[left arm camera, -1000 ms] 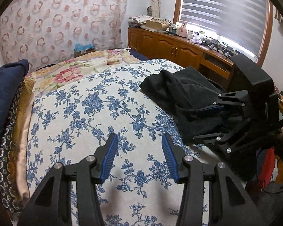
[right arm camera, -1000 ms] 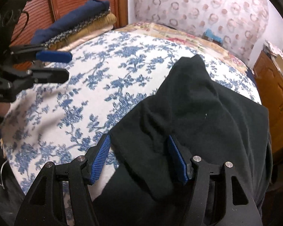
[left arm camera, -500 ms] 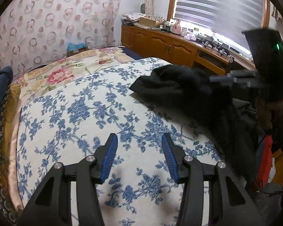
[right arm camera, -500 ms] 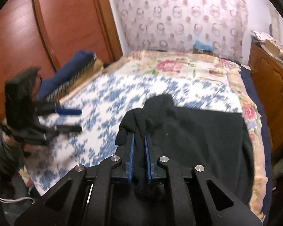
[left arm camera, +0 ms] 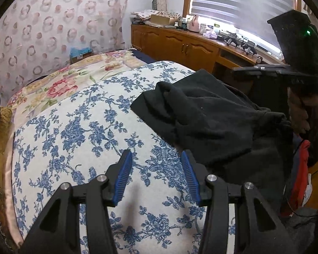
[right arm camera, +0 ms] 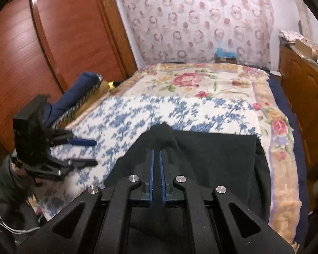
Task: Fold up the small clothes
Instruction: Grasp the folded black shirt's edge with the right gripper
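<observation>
A black garment (left arm camera: 201, 116) lies crumpled on the right side of the blue-flowered bed cover (left arm camera: 78, 131), partly hanging over the bed's near edge. My right gripper (right arm camera: 156, 154) is closing its jaws on a raised fold of this black garment (right arm camera: 218, 158), with the cloth pinched between the blue pads. In the left wrist view the right gripper (left arm camera: 254, 68) hovers above the cloth's right end. My left gripper (left arm camera: 154, 154) is open over the bare cover, just left of the garment, holding nothing. It also shows at the left as the left gripper (right arm camera: 91, 152).
A pink-flowered blanket (right arm camera: 201, 80) covers the far half of the bed. Folded navy bedding (right arm camera: 78, 93) lies along the wooden wardrobe (right arm camera: 42, 53). A cluttered wooden cabinet (left arm camera: 190, 46) runs under the window. A person's hand (left arm camera: 299, 110) holds the right gripper.
The right gripper's jaws went from wide apart around a fold of the black garment to pinched on it, and it rose, lifting the fold. The left gripper drifted closer to the garment.
</observation>
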Motion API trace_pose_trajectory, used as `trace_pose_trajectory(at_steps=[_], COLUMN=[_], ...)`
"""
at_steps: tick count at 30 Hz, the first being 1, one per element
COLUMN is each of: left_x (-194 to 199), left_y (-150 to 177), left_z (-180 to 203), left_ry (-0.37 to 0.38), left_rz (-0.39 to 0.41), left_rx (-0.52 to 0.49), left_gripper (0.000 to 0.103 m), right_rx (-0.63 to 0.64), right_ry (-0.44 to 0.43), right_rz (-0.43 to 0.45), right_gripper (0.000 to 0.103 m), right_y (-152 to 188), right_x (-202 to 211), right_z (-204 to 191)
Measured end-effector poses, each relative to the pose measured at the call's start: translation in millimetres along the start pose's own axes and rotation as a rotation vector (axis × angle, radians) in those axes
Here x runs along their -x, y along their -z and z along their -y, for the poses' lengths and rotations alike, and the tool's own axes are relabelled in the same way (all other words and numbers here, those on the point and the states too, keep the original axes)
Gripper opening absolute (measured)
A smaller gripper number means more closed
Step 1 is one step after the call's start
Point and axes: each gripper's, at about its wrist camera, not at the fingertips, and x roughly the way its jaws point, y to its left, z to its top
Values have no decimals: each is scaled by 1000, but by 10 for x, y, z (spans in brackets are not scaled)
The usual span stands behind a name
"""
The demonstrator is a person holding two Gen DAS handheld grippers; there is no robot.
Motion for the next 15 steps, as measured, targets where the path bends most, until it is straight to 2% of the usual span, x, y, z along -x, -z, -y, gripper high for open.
trace_pose_trajectory(at_steps=[1, 3, 5, 7, 12, 13, 14, 15], left_x=[11, 27, 51, 77, 116, 120, 117, 116], left_y=[10, 16, 27, 51, 112, 126, 136, 144], left_z=[-4, -37, -65, -90, -148, -159, -163, -166], left_ry=[-1, -2, -6, -8, -12, -12, -12, -12], left_rz=[2, 5, 12, 16, 17, 17, 16, 16], left_rx=[3, 15, 22, 31, 43, 47, 49, 51], left_gripper=[47, 47, 47, 47, 47, 47, 47, 47], right_rx=[12, 42, 75, 101, 164, 173, 181, 183], right_ry=[-19, -13, -14, -17, 0, 9, 21, 27], right_rz=[-23, -53, -85, -123, -194, -200, -207, -208], right_gripper=[3, 16, 36, 37, 37, 30, 11, 4], right_y=[25, 81, 130, 182, 298, 305, 308, 301], right_x=[-59, -152, -267, -399, -646, -669, -686, -692], right_z=[-57, -167, -289, -401, -601, -615, -621, -611])
